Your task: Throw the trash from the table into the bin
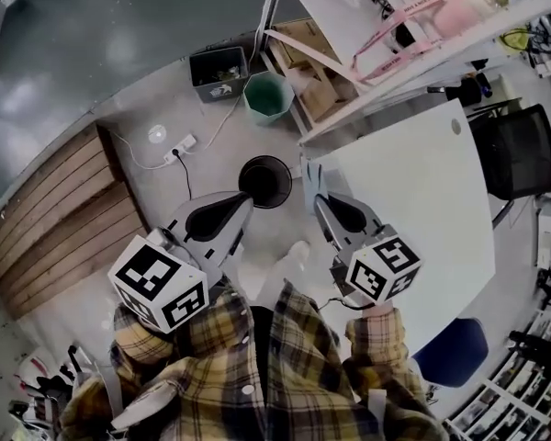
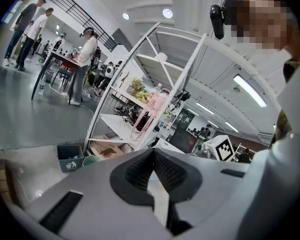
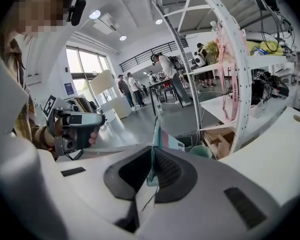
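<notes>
The wrapper [image 3: 157, 130], a thin flat piece in pale teal with some pink, stands upright on its edge between the jaws of the right gripper [image 3: 152, 153], which are clenched on its lower part, so most of it sticks out past the tips. In the head view the wrapper [image 1: 310, 178] shows just beside the right rim of the black bin [image 1: 266, 159], between that bin and the edge of the white table [image 1: 422, 200]. The right gripper [image 1: 320, 200] points toward the bin from the table side. The left gripper [image 1: 248, 200] points at the same bin from the other side, with its tip near the lower left rim. In its own view the left gripper [image 2: 152, 152] has its jaws pressed together with nothing between them. The bin is round and dark inside and stands on the grey floor. Farther off are a green bin [image 1: 267, 96] and a dark crate [image 1: 219, 72], both beside a white rack [image 1: 386, 39], and a power strip [image 1: 180, 148] lies on the floor left of them.
</notes>
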